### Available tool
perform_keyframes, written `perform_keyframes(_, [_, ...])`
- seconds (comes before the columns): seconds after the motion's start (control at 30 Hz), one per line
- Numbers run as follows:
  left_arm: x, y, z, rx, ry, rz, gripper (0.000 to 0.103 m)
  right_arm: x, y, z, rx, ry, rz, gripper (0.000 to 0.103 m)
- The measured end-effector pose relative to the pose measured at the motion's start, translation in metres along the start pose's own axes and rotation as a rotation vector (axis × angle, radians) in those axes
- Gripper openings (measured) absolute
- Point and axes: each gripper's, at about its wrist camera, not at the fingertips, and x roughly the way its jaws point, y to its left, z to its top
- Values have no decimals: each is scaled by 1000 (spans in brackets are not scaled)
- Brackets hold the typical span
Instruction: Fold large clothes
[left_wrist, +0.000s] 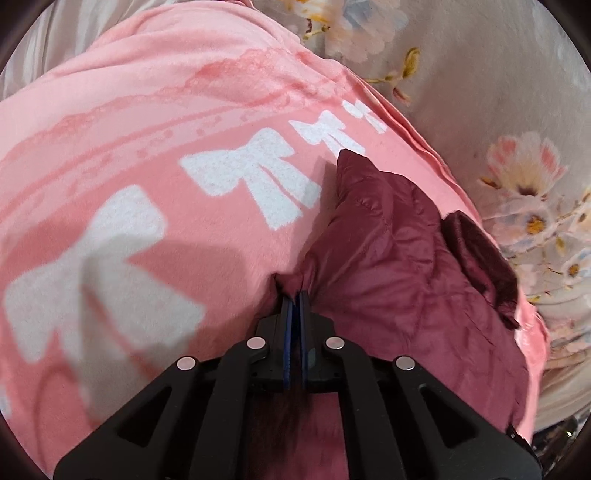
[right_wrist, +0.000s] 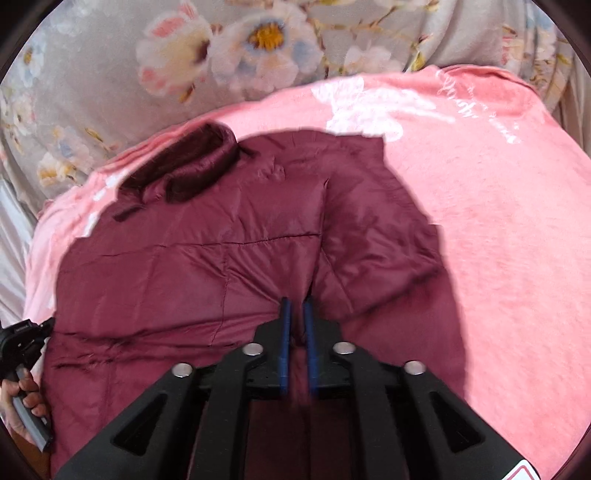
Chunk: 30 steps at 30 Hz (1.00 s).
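A dark maroon quilted jacket (right_wrist: 229, 258) lies on a pink blanket (right_wrist: 498, 229), its darker collar (right_wrist: 192, 166) toward the far left. My right gripper (right_wrist: 297, 306) is shut on a fold of the jacket near its middle, with maroon fabric between the blue pads. In the left wrist view the jacket (left_wrist: 388, 266) lies to the right, one part pointing up and away. My left gripper (left_wrist: 295, 293) is shut on a bunched edge of the jacket. The left gripper's handle (right_wrist: 22, 347) and the hand holding it show at the right wrist view's left edge.
The pink blanket (left_wrist: 147, 110) has white bow prints (left_wrist: 251, 173). It lies on a grey floral bedspread (right_wrist: 110, 74), also seen in the left wrist view (left_wrist: 498, 92). The blanket's right edge runs close beside the jacket's collar (left_wrist: 476, 254).
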Motion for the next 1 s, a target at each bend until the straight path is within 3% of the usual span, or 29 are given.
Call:
perform_keyframes(0.03, [-10, 1, -1, 15, -4, -5, 16, -11, -2, -3, 10, -15, 10, 31])
perform_keyframes(0.07, [-20, 1, -3, 35, -10, -9, 23, -22, -6, -7, 19, -29, 21, 34])
perform_keyframes(0.1, [-32, 2, -6, 60, -15, -10, 36, -38, -10, -13, 24, -45, 30, 36])
perform_keyframes(0.23, [-60, 2, -12, 124, -13, -16, 45, -62, -23, -19, 58, -62, 29, 42])
perform_keyframes(0.47, [-54, -15, 0, 93, 23, -42, 45, -55, -33, 0, 99, -59, -24, 47])
perform_keyframes(0.67, [-57, -70, 8, 160, -12, -114, 45, -46, 7, 24, 35, -61, 68, 48])
perform_keyframes(1.0, [4, -167, 3, 194, 117, -279, 46, 8, 64, 82, 117, -26, 281, 48])
